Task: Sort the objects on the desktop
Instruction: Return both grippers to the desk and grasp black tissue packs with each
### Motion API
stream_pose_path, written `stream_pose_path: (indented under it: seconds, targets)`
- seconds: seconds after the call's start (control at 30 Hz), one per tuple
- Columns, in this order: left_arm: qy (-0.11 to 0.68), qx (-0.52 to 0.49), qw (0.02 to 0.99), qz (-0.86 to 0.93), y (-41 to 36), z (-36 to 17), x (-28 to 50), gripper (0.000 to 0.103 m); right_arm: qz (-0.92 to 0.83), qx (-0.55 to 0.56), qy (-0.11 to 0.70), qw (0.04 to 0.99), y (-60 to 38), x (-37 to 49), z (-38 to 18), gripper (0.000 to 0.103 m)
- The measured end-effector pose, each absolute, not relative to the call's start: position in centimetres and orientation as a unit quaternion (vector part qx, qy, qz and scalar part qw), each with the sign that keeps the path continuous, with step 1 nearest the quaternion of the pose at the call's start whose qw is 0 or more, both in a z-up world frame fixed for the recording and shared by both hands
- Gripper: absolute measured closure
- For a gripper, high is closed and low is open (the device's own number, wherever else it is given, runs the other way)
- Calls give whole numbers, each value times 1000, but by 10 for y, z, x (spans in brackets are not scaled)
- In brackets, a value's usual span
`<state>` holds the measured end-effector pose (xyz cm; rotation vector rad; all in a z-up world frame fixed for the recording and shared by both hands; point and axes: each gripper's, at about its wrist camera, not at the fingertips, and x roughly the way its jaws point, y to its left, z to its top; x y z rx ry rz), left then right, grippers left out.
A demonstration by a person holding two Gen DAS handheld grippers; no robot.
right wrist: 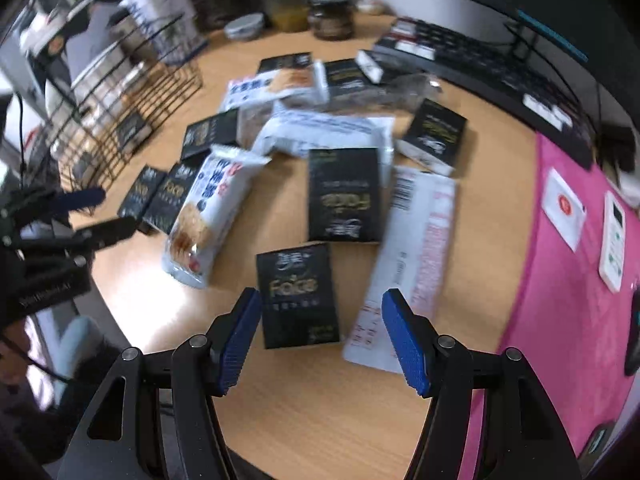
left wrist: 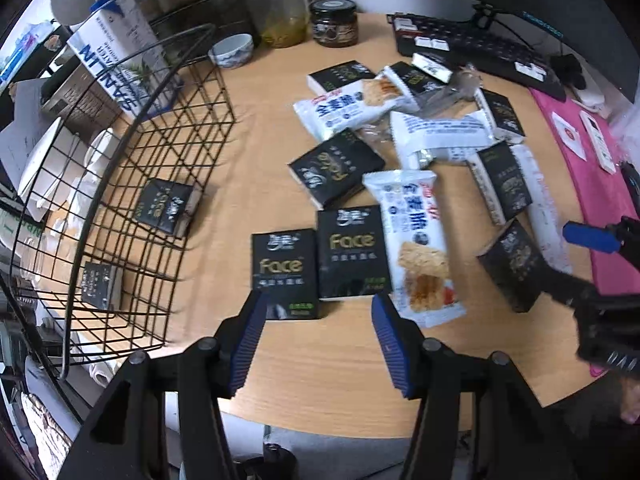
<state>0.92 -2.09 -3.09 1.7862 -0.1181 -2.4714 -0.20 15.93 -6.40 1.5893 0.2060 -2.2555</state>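
Several black "Face" tissue packs and white snack bags lie scattered on the wooden desk. My left gripper (left wrist: 318,306) is open and empty, just in front of two black packs lying side by side (left wrist: 285,274) (left wrist: 354,252). A white snack bag (left wrist: 418,240) lies to their right. A black wire basket (left wrist: 132,184) on the left holds two black packs (left wrist: 166,204) (left wrist: 100,284). My right gripper (right wrist: 320,304) is open around the near end of a black pack (right wrist: 298,294); whether it touches is unclear. It also shows at the right of the left view (left wrist: 592,260).
A keyboard (left wrist: 472,46), a dark jar (left wrist: 334,22), a small bowl (left wrist: 232,50) and a milk carton (left wrist: 116,46) stand at the back. A pink mat (right wrist: 576,280) with white cards lies on the right. The desk's front edge is close.
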Motion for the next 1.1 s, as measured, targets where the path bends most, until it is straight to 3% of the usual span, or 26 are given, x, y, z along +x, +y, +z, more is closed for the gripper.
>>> stream_pose_path:
  seconds: [0.17,0.3,0.57,0.77,1.1]
  targets:
    - [-38,587,55,-807,-32,-32,12,36,-794,572,89,186,145,-1,-78,39]
    - [-60,582,62,-808,-34,-37,10,27,-791,577,88,185,142,-5,-86,39]
    - [-45,598,62,-797,-45,-57,-9,27,-786,582,88,190,141,-14,-88,40]
    - [-24,599,63,-798,-60,-57,-10,27,-782,587,90,192,142,-20,-89,49]
    - [-39,610,49,-790,-53,-71,-25,27,-780,590,94,188,139,-29,-93,49]
